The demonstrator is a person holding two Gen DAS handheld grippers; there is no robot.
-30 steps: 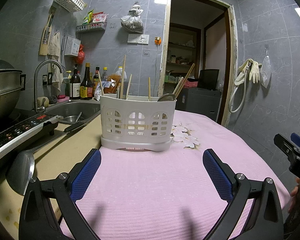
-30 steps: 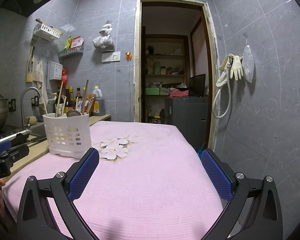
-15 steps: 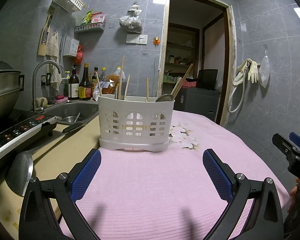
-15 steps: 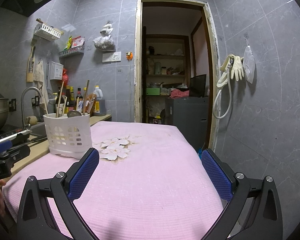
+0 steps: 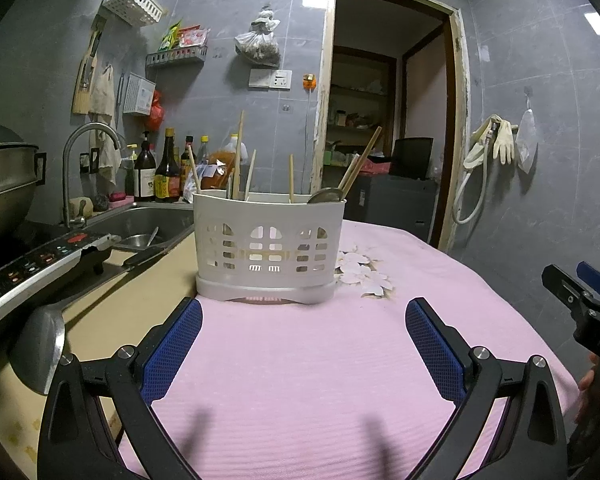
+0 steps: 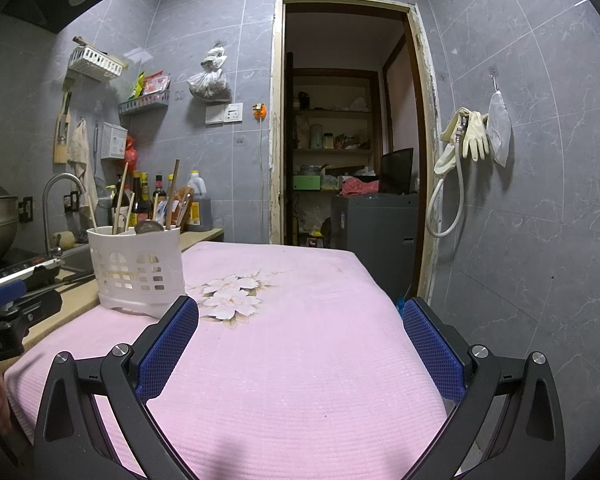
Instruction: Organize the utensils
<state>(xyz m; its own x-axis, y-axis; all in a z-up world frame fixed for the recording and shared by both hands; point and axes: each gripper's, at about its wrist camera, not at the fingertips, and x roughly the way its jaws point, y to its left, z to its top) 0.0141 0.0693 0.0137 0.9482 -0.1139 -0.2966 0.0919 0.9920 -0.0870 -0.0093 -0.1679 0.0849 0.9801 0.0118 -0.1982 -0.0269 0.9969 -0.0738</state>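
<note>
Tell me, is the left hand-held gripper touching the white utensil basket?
Apart. The left wrist view shows pink cloth between the open left hand-held gripper and the white utensil basket.

Hidden and cut-off parts around the utensil holder (image 5: 268, 248)

Its wall hides the lower ends of the chopsticks (image 5: 239, 156) and spoon (image 5: 325, 196); left of it, the ladle's (image 5: 40, 352) handle passes behind the stove.

The left gripper (image 5: 303, 334) is held level with its jaws spread wide and nothing between the blue pads. The right gripper (image 6: 300, 334) is in the same pose, jaws wide apart and empty. Each gripper appears at the outer edge of the other's view, beside its jaws.
</note>
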